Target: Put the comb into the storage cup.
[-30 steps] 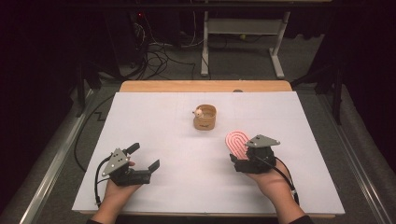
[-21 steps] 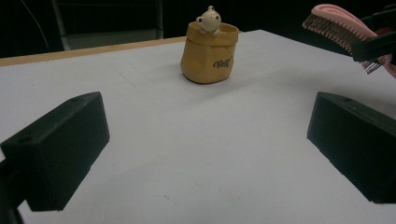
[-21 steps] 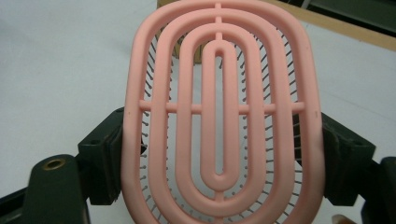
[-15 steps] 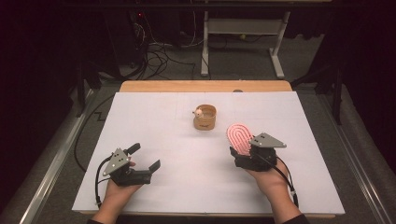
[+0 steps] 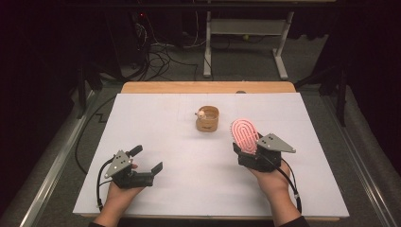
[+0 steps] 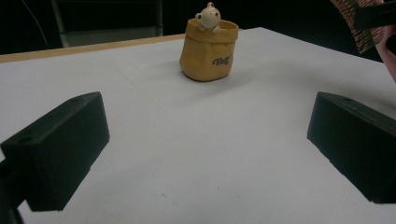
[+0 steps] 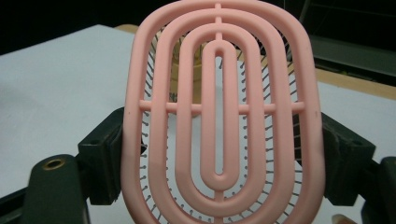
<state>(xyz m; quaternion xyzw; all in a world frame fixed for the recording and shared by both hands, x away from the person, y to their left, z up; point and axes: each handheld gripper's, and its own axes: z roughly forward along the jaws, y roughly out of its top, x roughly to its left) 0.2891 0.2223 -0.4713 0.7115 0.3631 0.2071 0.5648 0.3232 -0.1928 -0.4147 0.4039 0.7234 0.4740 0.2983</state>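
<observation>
Since a second ago the pink hairbrush [image 5: 244,134] has tipped a little more upright; both hands have otherwise kept their places. The right gripper [image 5: 248,152] clamps its jaws on the brush's two edges near the table's [image 5: 156,113] right edge, head raised, probably for the tan pot [image 5: 207,119] at the far middle. That pot bears an unreadable script word and a small bear [image 6: 208,14]. The left gripper [image 5: 147,161] rests near the left front corner, jaws apart, empty.

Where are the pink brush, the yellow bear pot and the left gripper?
pink brush [image 7: 219,116], right gripper view, centre rib of its back.
yellow bear pot [image 6: 208,53], left gripper view, front wall.
left gripper [image 5: 147,160], high view, midway between its fingertips.
</observation>
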